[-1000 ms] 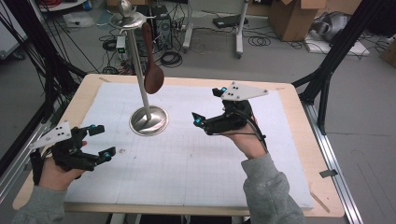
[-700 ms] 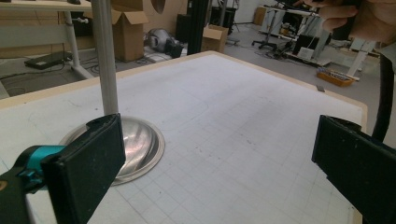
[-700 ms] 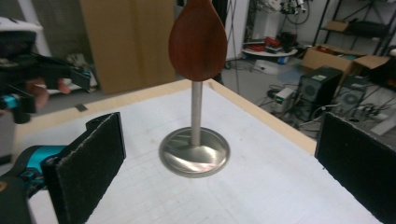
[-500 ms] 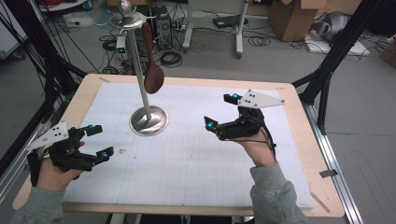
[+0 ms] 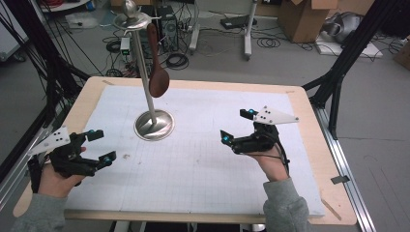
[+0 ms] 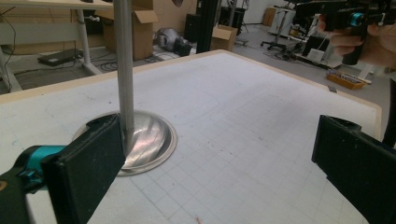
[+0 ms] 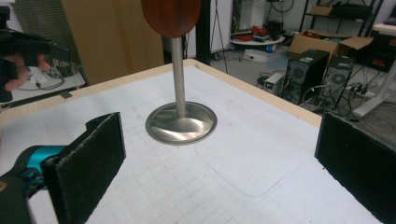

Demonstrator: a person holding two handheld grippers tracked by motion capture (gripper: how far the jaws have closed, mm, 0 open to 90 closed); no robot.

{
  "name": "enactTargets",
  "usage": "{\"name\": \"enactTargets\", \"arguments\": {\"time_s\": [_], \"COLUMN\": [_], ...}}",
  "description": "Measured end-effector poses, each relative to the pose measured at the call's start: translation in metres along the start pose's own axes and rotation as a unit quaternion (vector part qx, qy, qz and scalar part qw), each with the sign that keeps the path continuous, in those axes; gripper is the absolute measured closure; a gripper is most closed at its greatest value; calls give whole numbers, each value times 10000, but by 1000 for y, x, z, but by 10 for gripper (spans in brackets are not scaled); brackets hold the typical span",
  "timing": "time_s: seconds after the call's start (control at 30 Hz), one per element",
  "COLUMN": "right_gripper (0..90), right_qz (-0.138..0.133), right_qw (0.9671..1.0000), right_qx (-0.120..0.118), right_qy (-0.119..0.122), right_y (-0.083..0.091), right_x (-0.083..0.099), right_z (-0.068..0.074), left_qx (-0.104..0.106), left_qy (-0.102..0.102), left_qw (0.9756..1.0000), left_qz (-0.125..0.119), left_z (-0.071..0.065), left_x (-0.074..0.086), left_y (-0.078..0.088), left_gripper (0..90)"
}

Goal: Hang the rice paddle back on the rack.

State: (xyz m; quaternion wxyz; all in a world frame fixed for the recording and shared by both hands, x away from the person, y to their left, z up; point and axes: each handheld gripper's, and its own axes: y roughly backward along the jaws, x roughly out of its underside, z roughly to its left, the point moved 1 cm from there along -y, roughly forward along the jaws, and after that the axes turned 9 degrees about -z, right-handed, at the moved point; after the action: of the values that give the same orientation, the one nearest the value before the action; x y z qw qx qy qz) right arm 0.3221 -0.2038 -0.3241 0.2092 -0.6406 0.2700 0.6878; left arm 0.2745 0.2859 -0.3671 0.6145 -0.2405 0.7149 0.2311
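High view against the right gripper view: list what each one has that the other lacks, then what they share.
High view alone: the top of the stand with the wooden spoon hanging from it, the right gripper from outside, jaws open, and both grey sleeves.

Right gripper view alone: a close look along its own open black jaws, nothing between them, and two computer towers beyond the table edge.

Both: the stand's round base, the spoon's bowl, the white gridded mat and the left gripper, also open.

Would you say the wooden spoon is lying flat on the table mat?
No, the wooden spoon hangs from the top of the metal stand, its bowl well above the mat.
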Motion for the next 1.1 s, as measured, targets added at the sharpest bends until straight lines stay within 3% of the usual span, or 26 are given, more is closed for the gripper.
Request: {"name": "enactTargets", "arguments": {"time_s": [0.27,0.7,0.97,1.1], "right_gripper": [6,6,6,6], "right_qz": [91,-35,-161,-72], "right_qw": [9996,9992,9980,9977], "right_qx": [157,289,510,560], "right_qy": [-227,-281,-342,-387], "right_y": [5,18,34,41], "right_x": [24,37,50,55], "right_z": [-12,-21,-34,-36], "left_qx": [-37,30,1,-24], "left_qy": [2,64,75,84], "left_qw": [10000,9999,9999,9999], "left_qz": [19,-87,-75,-75], "left_z": [1,0,0,2], "left_x": [2,-2,-1,0], "left_y": [1,2,2,3], "left_gripper": [31,31,32,31]}}
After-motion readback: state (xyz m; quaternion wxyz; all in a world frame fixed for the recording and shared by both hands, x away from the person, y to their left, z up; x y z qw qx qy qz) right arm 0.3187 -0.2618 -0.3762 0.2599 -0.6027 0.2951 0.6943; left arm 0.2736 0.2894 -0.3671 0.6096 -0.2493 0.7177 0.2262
